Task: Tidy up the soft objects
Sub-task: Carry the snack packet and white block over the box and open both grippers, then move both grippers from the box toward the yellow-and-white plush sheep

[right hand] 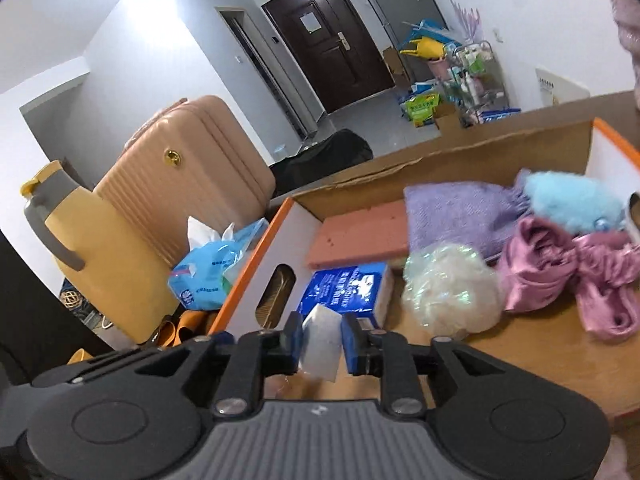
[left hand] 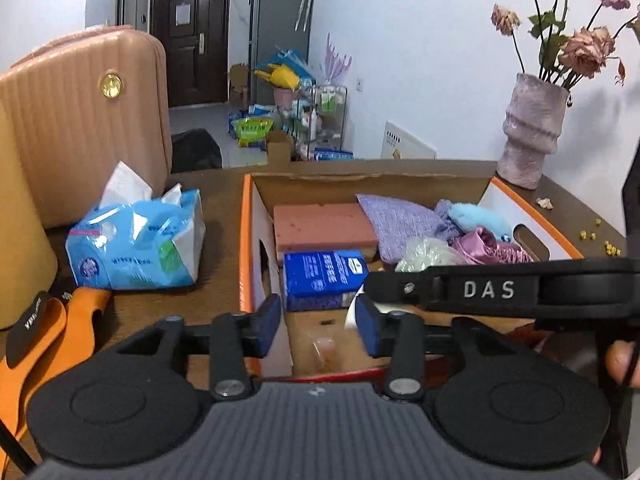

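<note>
**Tongs over the open box**

We see the left tongs spread and empty above the near wall of the orange-edged cardboard box on the brown desk. Our right tongs stand parted around a white foam block; whether the pads press it we cannot tell.

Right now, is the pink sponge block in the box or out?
In. The pink rectangular sponge block lies inside the orange-edged cardboard box, by its back wall, beside the purple knitted cloth.
</note>
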Motion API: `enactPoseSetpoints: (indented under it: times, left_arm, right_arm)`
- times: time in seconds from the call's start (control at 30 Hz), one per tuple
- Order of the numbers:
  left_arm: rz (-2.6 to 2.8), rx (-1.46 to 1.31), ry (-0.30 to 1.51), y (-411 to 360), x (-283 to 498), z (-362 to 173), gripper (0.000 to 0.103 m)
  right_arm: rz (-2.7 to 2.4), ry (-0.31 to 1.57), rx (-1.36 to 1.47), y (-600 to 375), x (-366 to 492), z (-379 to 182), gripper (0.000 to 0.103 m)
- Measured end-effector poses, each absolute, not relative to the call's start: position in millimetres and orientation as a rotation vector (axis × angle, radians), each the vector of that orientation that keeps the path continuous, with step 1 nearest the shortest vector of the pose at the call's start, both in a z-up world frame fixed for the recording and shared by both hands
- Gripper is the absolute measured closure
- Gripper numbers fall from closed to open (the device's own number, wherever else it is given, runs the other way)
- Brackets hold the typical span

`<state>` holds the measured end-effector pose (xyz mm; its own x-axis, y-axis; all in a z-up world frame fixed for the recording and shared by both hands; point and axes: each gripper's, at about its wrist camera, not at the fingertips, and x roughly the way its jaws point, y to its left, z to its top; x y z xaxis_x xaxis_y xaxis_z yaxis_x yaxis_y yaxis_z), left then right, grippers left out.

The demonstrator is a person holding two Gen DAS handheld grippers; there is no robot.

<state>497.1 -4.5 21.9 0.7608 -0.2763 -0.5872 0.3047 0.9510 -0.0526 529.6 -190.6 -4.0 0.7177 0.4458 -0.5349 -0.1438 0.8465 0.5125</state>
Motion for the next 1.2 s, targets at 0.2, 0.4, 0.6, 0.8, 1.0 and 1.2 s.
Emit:
enactPoseSetpoints:
  times: [0.2,0.4,0.6,0.8,1.0,1.2]
  left_arm:
    - [-0.282,0.029,0.603,6.0,491.5,41.8,0.060]
    - [-0.252,0.043,0.540,15.0,458.4,67.0,0.051]
    - [-0.147,0.078,0.395,27.5,393.1,91.3,0.014]
    - [-0.130,0.070,0.313,31.5,330.9,105.5,0.006]
    - [-0.151,0.086,0.250,18.7,287.1,118.9,0.003]
    - [-0.158,0.115,0.216,7.3,248.5,117.4,0.000]
  right_arm:
    - [0.324,0.672,0.463,-195.1,523.0,11.5,0.064]
    - [0.306,0.621,0.369,-215.8,481.1,47.4,0.058]
    - [0.186,0.493,0.192,-256.9,398.8,91.1,0.032]
    - [0.088,0.355,-0.006,-278.5,312.5,112.0,0.011]
    - [0.101,0.310,0.043,-290.0,274.1,118.9,0.005]
    - [0.109,0.282,0.065,-291.1,237.7,107.9,0.005]
